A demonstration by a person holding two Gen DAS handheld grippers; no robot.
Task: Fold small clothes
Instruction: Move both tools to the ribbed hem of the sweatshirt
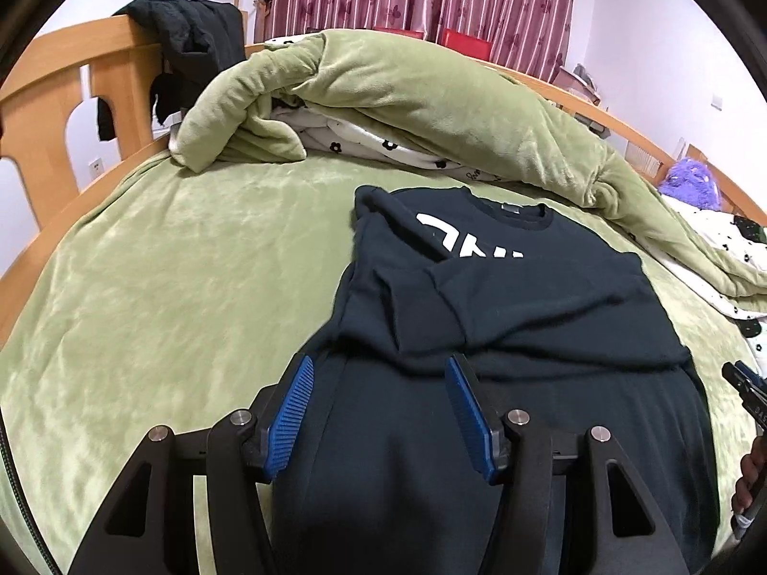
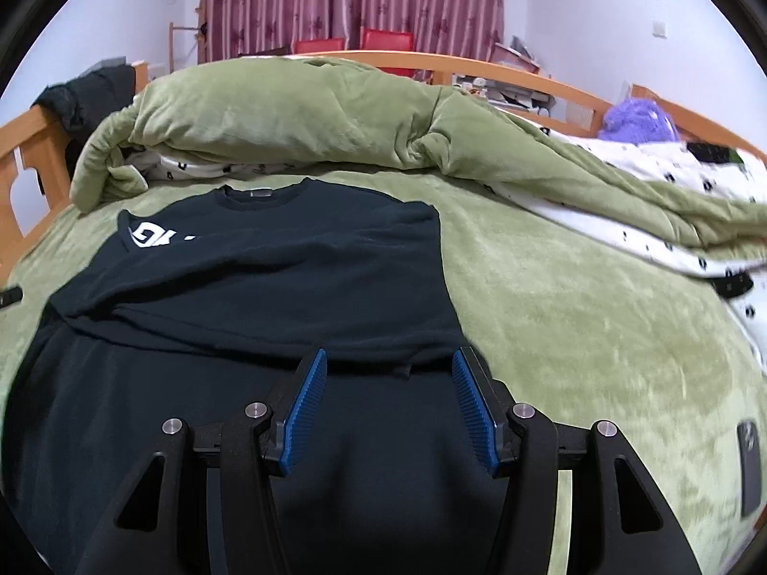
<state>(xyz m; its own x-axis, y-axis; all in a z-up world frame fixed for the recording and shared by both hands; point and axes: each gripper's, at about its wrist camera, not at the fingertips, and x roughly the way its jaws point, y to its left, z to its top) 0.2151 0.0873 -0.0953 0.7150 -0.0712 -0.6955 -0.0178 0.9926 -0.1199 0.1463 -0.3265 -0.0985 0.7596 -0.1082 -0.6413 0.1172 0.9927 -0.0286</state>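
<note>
A green plush bed (image 1: 168, 263) with a wooden frame (image 1: 52, 110) fills both views, its bare cover running wide to the left of the left fingers and to the right of the right fingers. Beyond the fingertips, across the far side of the bed, lies a rolled green duvet (image 2: 297, 110) with a white flower-print lining. Between that roll and both pairs of fingers, a dark navy sweatshirt (image 1: 503, 306) with white lettering lies on the bed, collar farthest away, its sleeves folded in across the chest. The near hem runs under and past the fingers in each view.

The left gripper (image 1: 378, 369) hangs over the sweatshirt's left edge, its blue fingers (image 1: 290, 419) about half spread with nothing pinched between them. The right gripper (image 2: 390, 359) hangs over the garment's right part, its blue-padded fingers likewise half apart and holding nothing.

Only the left wrist view shows the black garment (image 1: 191, 48) draped on the footboard at close range, along with the tip of the right gripper and part of a hand at the far right rim. Only the right wrist view shows a dark phone (image 2: 750, 465) lying on the bed to the right of the fingers. A purple plush toy (image 2: 637, 120) sits at the far right.
</note>
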